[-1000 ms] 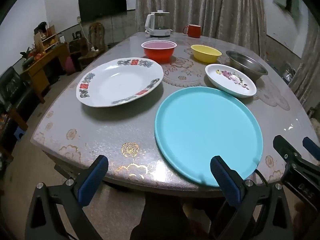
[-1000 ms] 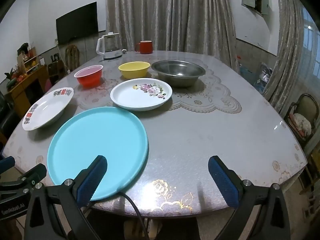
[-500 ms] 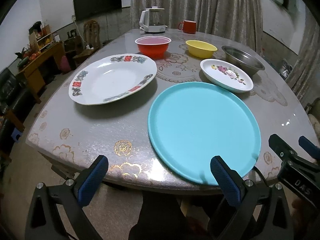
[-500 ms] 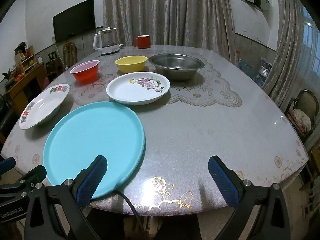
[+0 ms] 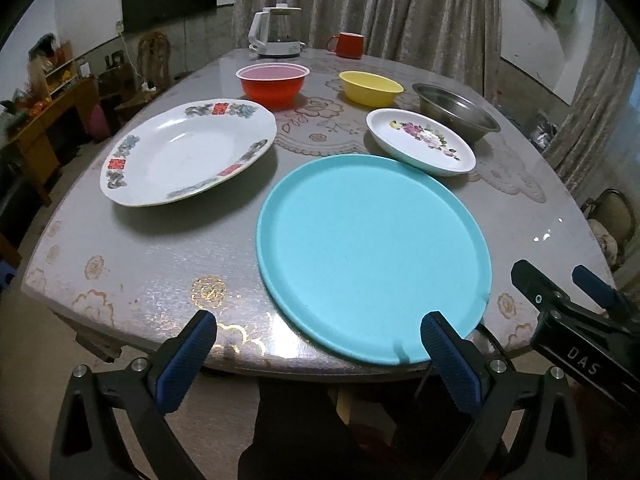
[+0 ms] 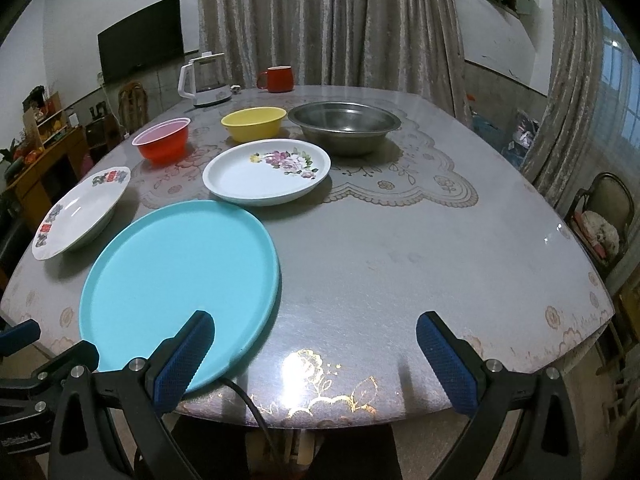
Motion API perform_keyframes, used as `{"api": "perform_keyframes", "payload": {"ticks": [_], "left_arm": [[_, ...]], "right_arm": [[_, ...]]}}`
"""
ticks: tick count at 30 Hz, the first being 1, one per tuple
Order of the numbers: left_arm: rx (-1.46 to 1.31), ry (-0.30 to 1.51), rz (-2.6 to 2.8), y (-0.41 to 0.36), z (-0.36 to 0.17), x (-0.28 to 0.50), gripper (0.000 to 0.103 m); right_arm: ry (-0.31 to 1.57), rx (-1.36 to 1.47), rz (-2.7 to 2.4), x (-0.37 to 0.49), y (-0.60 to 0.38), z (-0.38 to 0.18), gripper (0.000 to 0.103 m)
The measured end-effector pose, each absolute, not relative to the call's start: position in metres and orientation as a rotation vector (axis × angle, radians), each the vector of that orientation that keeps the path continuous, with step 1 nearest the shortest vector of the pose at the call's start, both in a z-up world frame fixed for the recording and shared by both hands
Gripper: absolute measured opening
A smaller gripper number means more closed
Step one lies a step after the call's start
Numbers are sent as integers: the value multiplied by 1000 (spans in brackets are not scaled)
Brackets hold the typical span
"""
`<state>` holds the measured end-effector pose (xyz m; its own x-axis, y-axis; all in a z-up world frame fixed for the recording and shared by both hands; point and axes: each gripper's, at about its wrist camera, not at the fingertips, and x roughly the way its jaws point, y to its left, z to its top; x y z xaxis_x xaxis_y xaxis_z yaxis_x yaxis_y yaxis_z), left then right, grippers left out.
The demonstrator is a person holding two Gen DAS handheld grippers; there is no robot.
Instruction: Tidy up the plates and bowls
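Observation:
A large turquoise plate (image 5: 372, 252) (image 6: 180, 276) lies at the table's near edge. To its left sits a white plate with a patterned rim (image 5: 188, 156) (image 6: 80, 212). Behind it are a white flowered plate (image 5: 420, 140) (image 6: 268, 170), a red bowl (image 5: 273, 84) (image 6: 162, 144), a yellow bowl (image 5: 370, 87) (image 6: 254, 123) and a steel bowl (image 5: 456, 110) (image 6: 344, 126). My left gripper (image 5: 320, 356) hangs open at the near edge, in front of the turquoise plate. My right gripper (image 6: 316, 356) is open too, just right of that plate. Neither holds anything.
A white kettle (image 5: 278, 32) (image 6: 204, 80) and a red mug (image 5: 348, 45) (image 6: 278, 79) stand at the far side of the grey table (image 6: 400, 248). A chair (image 6: 604, 216) is at the right, a wooden shelf (image 5: 36, 120) at the left. A lace mat lies under the bowls.
Both grippers have drifted slightly, so the dishes sit a bit differently in view. No dish has moved and both jaws stay open.

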<state>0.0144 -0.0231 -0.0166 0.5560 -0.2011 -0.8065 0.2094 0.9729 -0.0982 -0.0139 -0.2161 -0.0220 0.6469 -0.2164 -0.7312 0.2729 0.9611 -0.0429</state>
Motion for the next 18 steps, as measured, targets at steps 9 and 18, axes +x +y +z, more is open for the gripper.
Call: {"api": "perform_keyframes", "payload": {"ticks": [9, 18], "left_arm": [[-5, 982, -266, -22, -19, 18, 103], [-17, 987, -304, -23, -17, 17, 103]], "right_arm": [[826, 72, -280, -13, -216, -22, 103], [825, 70, -286, -12, -216, -22, 103]]}}
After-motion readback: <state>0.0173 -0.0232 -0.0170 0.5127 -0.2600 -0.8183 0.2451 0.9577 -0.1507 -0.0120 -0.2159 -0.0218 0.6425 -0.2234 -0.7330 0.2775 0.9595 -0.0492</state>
